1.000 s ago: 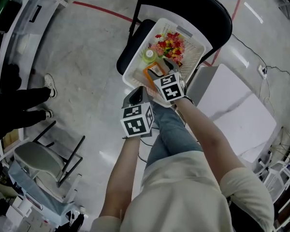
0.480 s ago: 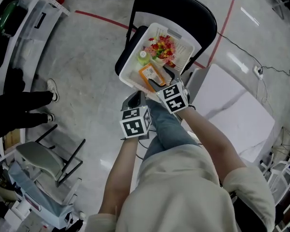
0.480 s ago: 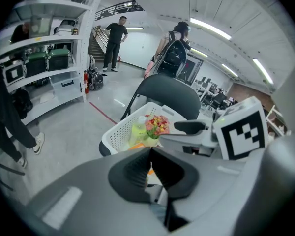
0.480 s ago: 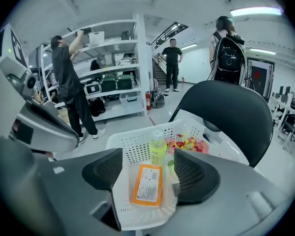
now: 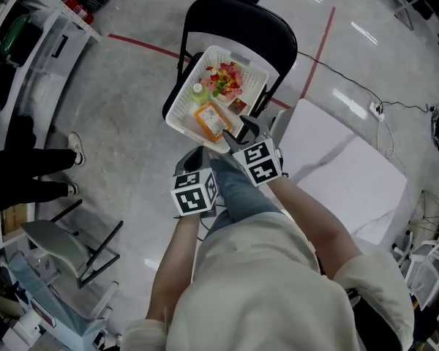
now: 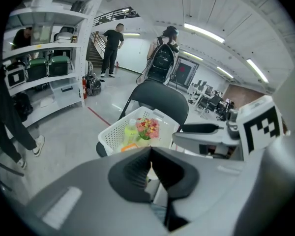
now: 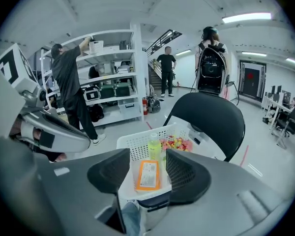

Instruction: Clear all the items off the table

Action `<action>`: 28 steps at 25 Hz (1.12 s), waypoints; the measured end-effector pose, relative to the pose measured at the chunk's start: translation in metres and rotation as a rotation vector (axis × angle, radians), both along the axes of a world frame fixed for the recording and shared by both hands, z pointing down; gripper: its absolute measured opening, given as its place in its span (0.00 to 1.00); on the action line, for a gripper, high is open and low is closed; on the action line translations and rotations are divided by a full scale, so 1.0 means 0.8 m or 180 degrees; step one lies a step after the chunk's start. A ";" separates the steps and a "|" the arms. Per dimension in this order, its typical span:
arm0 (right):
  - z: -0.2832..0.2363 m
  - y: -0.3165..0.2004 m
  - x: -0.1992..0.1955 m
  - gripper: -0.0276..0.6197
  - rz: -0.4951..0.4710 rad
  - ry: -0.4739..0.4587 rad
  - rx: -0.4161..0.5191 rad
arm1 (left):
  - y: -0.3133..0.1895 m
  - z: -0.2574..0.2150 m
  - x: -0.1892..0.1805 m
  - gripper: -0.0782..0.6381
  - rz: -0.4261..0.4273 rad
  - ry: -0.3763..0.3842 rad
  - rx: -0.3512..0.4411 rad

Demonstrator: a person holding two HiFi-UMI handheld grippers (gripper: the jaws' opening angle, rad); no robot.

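Beside the white marble-patterned bench (image 5: 351, 167), I judge that I am between loads: a drop into the basket looks done, and the next move calls for turning to the bench for whatever it carries, though the part I can see shows nothing on it. Around me is a workshop with a grey concrete floor (image 5: 132, 123) crossed by a red tape line (image 5: 143, 44), white metal shelving (image 7: 113, 82) and people standing about. Ahead stands a black folding chair (image 5: 238, 13), and on its seat sits a white perforated plastic basket (image 5: 177, 104). My left hand-held gripper (image 6: 150, 166) is closed with nothing in it. My right hand-held gripper (image 7: 146, 171) stands part open. Its jaws have just been closing with nothing between them, only the basket seen beyond. Both hang short of the basket, above my knee. Inside the basket lie a flat orange packet (image 5: 208, 119), a bunch of red, pink and yellow artificial flowers (image 5: 224, 79) and a small yellow-green bottle (image 5: 198, 92).
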State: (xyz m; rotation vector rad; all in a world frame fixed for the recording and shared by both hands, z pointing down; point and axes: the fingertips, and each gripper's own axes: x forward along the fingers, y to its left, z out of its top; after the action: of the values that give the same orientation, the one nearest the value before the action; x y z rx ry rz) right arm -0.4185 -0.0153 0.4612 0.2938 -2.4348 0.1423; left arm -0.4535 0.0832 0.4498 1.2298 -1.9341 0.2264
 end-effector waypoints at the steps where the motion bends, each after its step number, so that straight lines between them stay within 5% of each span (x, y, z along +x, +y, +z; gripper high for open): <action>1: -0.005 0.002 0.008 0.38 0.0017 -0.0013 -0.0008 | 0.001 -0.004 0.005 0.12 0.0005 -0.0013 0.0019; 5: -0.028 0.010 0.043 0.17 0.0094 -0.0084 0.0025 | 0.006 -0.019 0.030 0.12 0.0019 -0.0061 0.0080; 10: -0.048 0.021 0.081 0.04 0.0118 -0.0148 0.0127 | 0.014 -0.035 0.064 0.12 0.0016 -0.0084 0.0167; 28: -0.093 0.049 0.193 0.04 0.0275 -0.0339 0.0026 | 0.033 -0.072 0.169 0.12 0.0370 -0.0135 0.0330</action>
State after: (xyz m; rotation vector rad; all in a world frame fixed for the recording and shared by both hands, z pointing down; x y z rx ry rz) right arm -0.2638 0.0241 0.3866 0.4048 -2.5294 0.1904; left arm -0.3184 0.1098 0.3922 1.4183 -1.9331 0.2159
